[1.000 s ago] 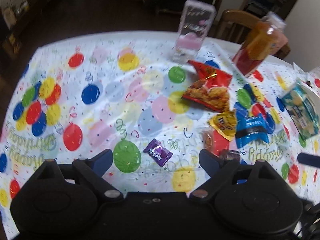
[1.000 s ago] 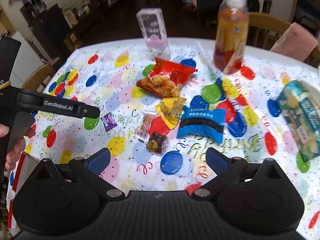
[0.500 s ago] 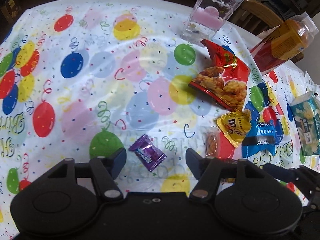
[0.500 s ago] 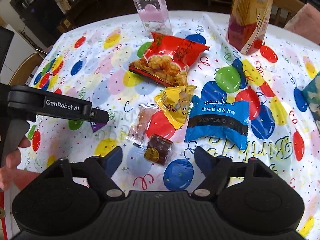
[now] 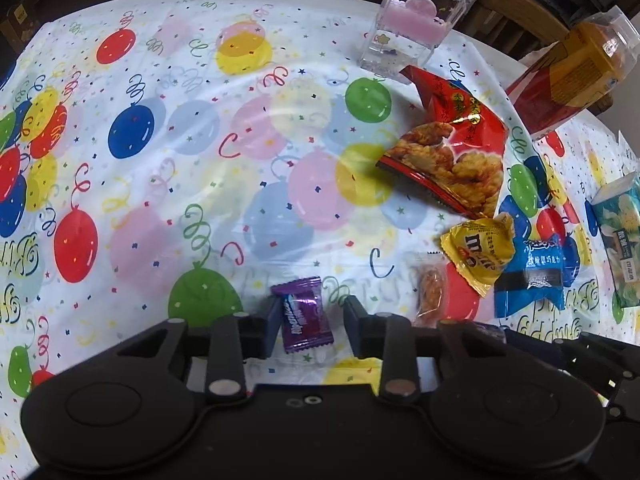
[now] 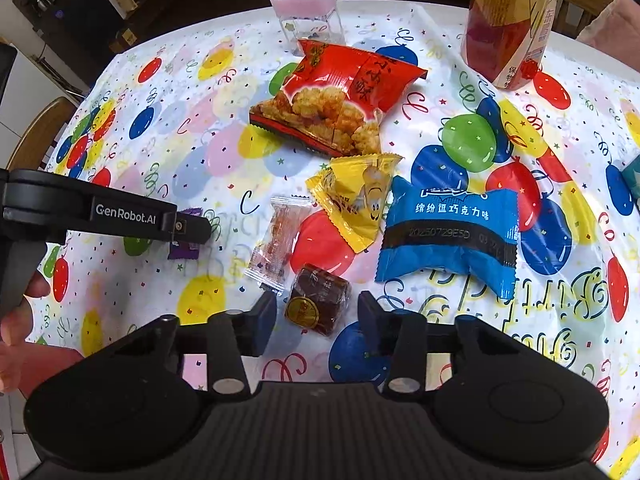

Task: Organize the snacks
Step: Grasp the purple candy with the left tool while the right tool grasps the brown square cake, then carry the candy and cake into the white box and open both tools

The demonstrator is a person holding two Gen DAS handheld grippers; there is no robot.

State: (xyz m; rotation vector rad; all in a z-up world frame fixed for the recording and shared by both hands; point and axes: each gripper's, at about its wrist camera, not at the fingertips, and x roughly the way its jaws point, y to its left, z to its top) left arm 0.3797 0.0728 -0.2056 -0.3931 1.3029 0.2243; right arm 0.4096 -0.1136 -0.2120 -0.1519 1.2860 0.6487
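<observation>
Left claw (image 5: 309, 322) sits low on the surface, its two dark fingers spread either side of a small purple foil-wrapped candy (image 5: 303, 313); the left finger looks just beside the wrapper, the right finger stands apart from it, so nothing is pinched. That candy is glossy, with crimped ends and white lettering, lying flat on the balloon-printed birthday tablecloth (image 5: 160, 168) beside a green balloon print. Right claw (image 6: 316, 320) is down too, spread wide around a dark brown square sweet with a gold round seal (image 6: 318, 306), neither finger touching it. Count the loose snacks now: one purple candy, one brown sweet, one clear-wrapped orange-brown snack bar (image 6: 276, 246) just beside the brown sweet, one crinkled yellow chocolate packet (image 6: 356, 196), one blue pillow pack with white characters and a black band (image 6: 448, 232), and one big red bag picturing fried golden pieces (image 6: 336, 100). That makes six, clustered near the middle of the surface, the yellow packet lying between the red bag and the blue pack. Behind them stand one clear plastic box with a pink cloud print (image 6: 304, 4) and one tall orange-and-red drink bottle (image 6: 510, 20), both upright at the far edge. One teal printed pack (image 5: 620, 240) lies off to the right. A hand (image 6: 16, 320) grips the left tool's handle.
</observation>
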